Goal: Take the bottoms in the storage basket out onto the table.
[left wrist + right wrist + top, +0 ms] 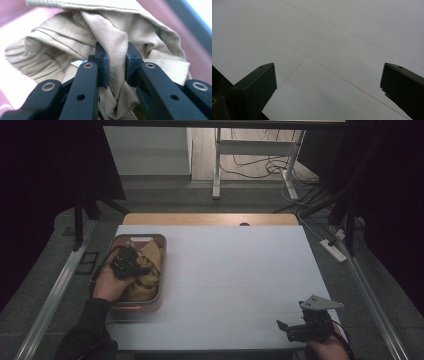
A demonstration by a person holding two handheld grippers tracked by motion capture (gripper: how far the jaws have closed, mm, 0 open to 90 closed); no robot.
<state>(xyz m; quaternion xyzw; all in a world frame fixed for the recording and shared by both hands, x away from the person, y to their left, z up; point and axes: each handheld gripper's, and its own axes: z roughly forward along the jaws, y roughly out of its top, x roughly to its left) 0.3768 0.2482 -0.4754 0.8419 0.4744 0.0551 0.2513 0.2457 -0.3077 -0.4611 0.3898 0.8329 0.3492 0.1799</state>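
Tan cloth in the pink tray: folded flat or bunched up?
Bunched up: the tan cloth lies crumpled in the pink tray, one ridge pinched by the left tongs.

The left tongs [131, 259], held in the person's left hand [107, 284], point forward and downward, and their black jaws are clamped tight on a fold of tan cloth [113, 42]. The right tongs [295, 327], held in the right hand [330, 345], hover low and level, pointing left, jaws spread wide with nothing between them.
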